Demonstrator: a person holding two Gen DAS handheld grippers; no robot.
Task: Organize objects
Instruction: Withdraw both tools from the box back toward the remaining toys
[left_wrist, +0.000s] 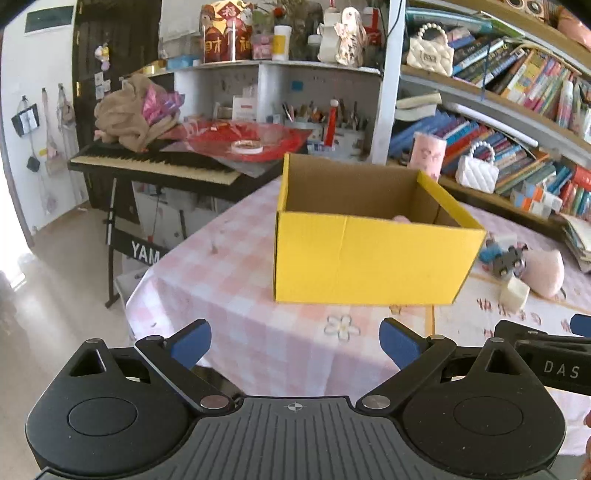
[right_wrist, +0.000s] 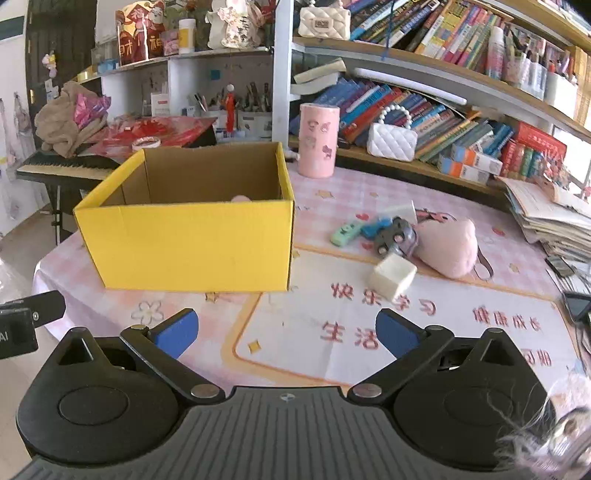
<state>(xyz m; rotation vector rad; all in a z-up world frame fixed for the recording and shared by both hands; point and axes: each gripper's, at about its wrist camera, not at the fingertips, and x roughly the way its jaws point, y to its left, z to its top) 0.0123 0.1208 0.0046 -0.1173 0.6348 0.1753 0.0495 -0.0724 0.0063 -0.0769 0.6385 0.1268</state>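
Right wrist alone: green toy (right_wrist: 345, 233) beside yellow box (right_wrist: 192, 247); both hand-held grippers (left_wrist: 295, 341) (right_wrist: 287, 332) spread, empty.

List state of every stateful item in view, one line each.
Yellow cardboard box: upright, open top, something pink inside.
Pale cream cube: on the table, tilted, outside the box.
Pink plush pouch: lying on its side, outside the box.
Pink cylindrical canister: upright.
Left gripper: open, empty.
Right gripper: open, empty.

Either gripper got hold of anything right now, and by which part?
Nothing is held. The left gripper and the right gripper both stand open and empty, short of the yellow box.
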